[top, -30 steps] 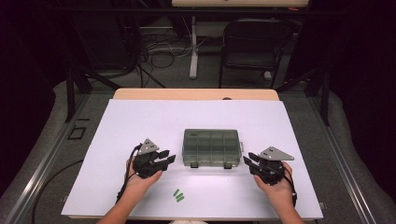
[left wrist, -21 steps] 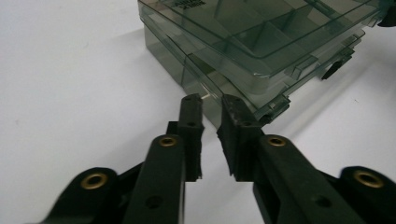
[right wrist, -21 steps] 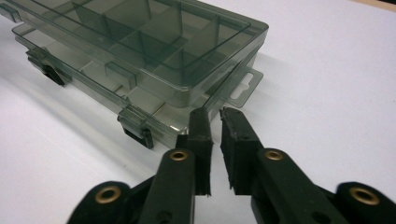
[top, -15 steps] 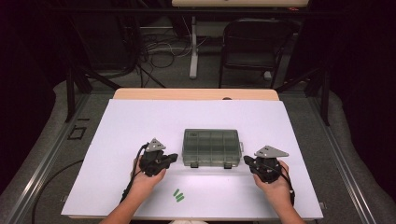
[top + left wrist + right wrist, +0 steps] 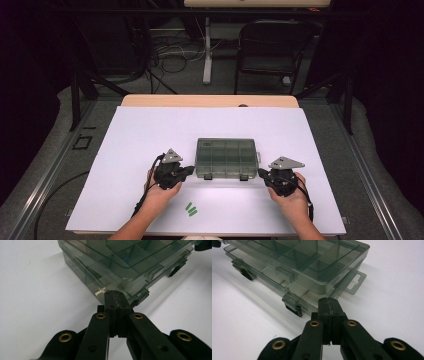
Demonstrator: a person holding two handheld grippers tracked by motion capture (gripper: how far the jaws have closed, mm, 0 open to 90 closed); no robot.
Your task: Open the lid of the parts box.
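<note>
Compartment box [image 5: 227, 158], smoky clear plastic with its lid down, lies flat near the middle of the white bench [image 5: 130, 135], long front edge toward the person, and both tongs sit at its near corners. The left tongs [image 5: 114, 297] are fully closed with nothing between the pads, tips just at the box's front left corner; in the high view they [image 5: 188, 171] rest beside that same corner. The right tongs [image 5: 328, 304] are likewise shut and empty, nosed up to the front right corner beside the hang tab [image 5: 352, 283]. Both have just been closing, with nothing caught in either.

Judging from this, the step in hand is likely steadying or opening the box with closed tips used as pushers. To do it well, each tip should go under the lid's lip close to a latch [image 5: 293, 304], since the corners offer little purchase. Press evenly from both sides so the light box does not skid or turn. Two small green pieces [image 5: 190, 209] lie on the bench nearer the person, well apart from the box; keep the forearms from sweeping them.
</note>
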